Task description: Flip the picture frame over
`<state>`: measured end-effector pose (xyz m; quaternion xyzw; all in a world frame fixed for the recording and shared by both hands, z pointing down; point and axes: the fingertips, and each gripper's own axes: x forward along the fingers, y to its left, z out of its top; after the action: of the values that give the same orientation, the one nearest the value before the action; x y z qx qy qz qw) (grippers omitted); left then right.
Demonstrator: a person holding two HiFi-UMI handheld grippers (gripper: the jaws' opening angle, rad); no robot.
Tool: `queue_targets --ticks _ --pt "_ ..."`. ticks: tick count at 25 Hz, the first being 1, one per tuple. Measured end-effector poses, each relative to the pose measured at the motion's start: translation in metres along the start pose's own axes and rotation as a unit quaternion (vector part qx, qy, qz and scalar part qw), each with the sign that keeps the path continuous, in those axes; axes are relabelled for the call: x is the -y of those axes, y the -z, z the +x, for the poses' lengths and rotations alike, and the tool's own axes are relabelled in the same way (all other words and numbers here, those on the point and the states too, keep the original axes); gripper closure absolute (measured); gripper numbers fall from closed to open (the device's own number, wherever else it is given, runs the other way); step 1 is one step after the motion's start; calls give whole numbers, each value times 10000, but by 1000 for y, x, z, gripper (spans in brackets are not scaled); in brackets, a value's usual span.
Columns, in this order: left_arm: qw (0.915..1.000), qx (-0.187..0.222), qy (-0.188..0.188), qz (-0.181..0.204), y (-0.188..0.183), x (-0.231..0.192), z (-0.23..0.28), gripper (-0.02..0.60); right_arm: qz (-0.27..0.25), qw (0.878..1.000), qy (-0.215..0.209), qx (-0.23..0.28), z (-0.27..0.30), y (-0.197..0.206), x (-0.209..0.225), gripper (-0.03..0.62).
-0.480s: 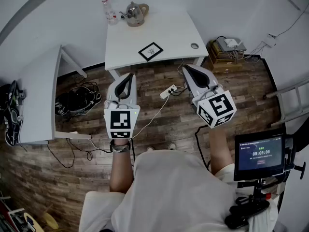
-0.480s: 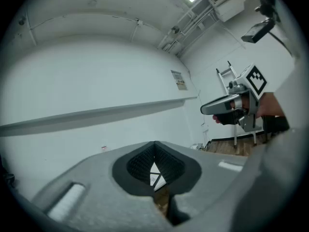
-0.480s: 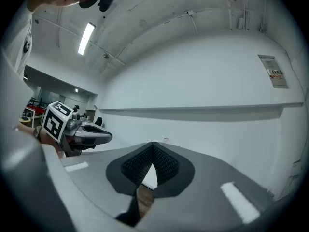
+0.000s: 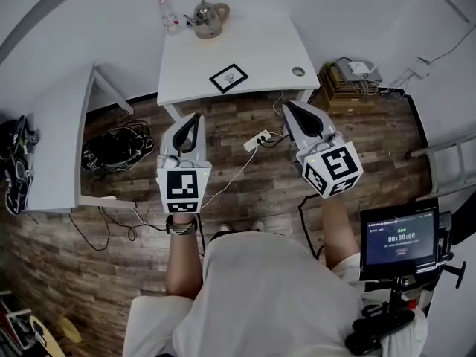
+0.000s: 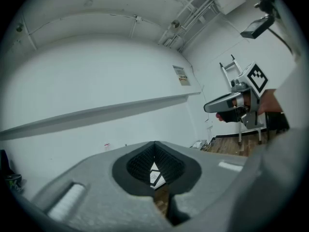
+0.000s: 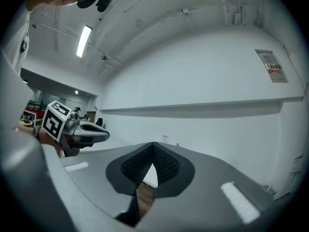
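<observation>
Both held forward, left gripper (image 4: 196, 117), right gripper (image 4: 288, 105)

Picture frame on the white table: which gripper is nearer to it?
Left, narrowly. In the head view the left gripper is below-left of the picture frame; the right gripper is farther off, below-right.

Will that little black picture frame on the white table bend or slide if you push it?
The small black square picture frame probably stays stiff: its edges look straight. Lying flat on the smooth white table, it may slide when pushed. It looks thin, so likely light.
</observation>
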<state>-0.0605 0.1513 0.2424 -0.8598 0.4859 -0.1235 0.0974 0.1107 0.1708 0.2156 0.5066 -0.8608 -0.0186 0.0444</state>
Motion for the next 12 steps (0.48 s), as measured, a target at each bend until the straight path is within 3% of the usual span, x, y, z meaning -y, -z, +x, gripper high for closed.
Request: queue_targets --ticks 3,12 --pt "9998 -173 -113 -26 1 13 33 578 17 9997 -193 -177 13 17 36 592" --pt "9993 -303 -148 -169 14 25 21 578 -263 9985 -332 -358 13 33 27 592"
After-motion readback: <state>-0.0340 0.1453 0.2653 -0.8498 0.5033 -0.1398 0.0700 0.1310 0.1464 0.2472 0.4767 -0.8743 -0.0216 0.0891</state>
